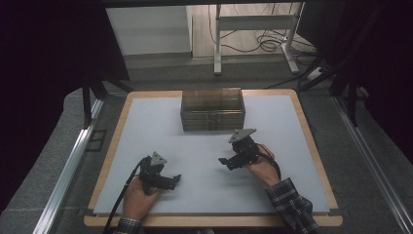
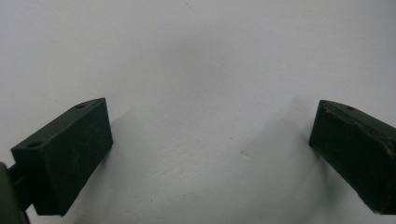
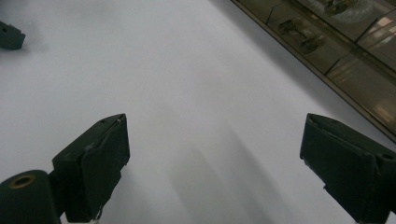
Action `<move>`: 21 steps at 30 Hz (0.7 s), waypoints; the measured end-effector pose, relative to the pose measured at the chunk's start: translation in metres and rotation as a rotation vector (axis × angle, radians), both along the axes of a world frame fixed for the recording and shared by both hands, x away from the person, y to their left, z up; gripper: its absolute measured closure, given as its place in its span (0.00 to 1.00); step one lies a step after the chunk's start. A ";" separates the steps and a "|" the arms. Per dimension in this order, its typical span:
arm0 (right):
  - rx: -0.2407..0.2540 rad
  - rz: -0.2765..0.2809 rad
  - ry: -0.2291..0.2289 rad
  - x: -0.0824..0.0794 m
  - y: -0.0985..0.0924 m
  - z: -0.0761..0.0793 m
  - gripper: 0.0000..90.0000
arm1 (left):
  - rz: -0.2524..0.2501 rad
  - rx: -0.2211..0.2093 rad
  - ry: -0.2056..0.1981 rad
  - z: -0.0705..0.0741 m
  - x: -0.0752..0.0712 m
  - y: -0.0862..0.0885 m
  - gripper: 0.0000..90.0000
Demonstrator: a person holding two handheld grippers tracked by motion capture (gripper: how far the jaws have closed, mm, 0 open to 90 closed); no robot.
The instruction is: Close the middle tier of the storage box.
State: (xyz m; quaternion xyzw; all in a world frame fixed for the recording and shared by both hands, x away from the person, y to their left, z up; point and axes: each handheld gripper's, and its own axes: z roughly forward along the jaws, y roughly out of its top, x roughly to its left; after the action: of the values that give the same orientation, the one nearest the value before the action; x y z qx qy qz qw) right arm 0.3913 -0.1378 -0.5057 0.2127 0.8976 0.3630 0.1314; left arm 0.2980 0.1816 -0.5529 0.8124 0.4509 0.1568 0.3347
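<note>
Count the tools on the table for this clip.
2: the left tool near the table's front left, the right tool right of centre, in front of the drawer box.

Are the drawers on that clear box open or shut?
Shut: the clear box shows a flush front, no drawer sticking out. Both tongs, left and right, hang open.

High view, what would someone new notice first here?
Probably the brown see-through plastic drawer box standing at the far middle of the pale grey table mat. Next, the two black hand-held grippers near the front edge: the left hand-held gripper and the right hand-held gripper, both open and holding nothing.
</note>
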 end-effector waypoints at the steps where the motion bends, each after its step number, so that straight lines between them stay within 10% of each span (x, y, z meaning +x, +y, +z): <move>1: -0.001 -0.002 0.001 -0.001 0.000 0.000 0.08 | 0.000 0.000 0.000 0.000 0.000 0.000 0.00; 21: -0.020 -0.015 0.017 -0.011 -0.016 -0.006 0.06 | 0.000 0.000 0.000 0.000 0.000 0.000 0.00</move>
State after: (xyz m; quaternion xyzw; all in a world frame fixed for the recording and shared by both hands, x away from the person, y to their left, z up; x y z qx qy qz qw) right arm 0.3800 -0.1537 -0.5120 0.2210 0.9007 0.3512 0.1286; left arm 0.2980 0.1816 -0.5530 0.8124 0.4510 0.1565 0.3348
